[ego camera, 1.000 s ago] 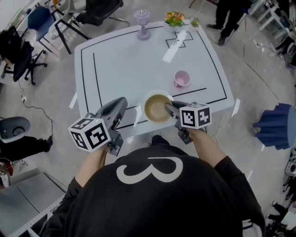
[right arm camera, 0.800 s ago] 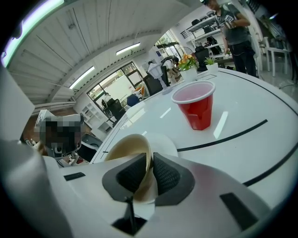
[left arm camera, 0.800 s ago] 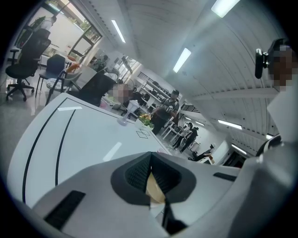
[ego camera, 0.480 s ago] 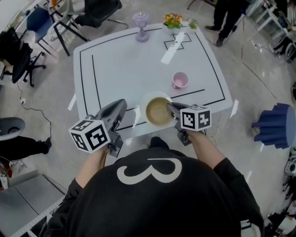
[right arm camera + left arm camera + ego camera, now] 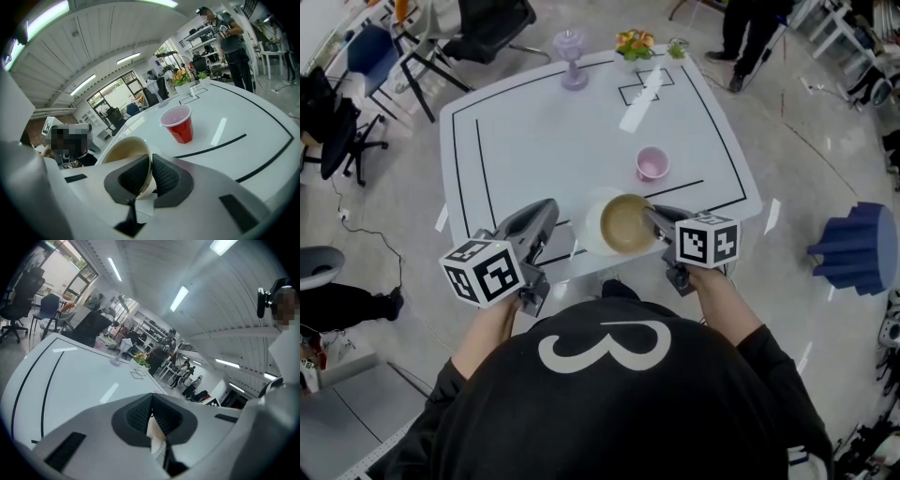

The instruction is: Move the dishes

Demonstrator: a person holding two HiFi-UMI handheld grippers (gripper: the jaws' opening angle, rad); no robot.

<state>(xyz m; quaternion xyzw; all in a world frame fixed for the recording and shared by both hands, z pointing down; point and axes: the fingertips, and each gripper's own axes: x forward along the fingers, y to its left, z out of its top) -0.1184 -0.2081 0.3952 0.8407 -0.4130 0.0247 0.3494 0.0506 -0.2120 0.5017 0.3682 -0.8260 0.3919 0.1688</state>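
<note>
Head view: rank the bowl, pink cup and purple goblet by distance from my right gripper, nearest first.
1. Bowl, rim gripped by the right gripper, near edge.
2. Pink cup, mid-table, just beyond.
3. Purple goblet, far edge, left.

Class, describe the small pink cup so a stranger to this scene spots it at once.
Start at the white table. On its right half, just beyond a short black tape line, stands a small pink plastic cup, upright. It alone is pink: the cream bowl nearer is in the right hand-held gripper, and the purple goblet stands at the far edge.
</note>
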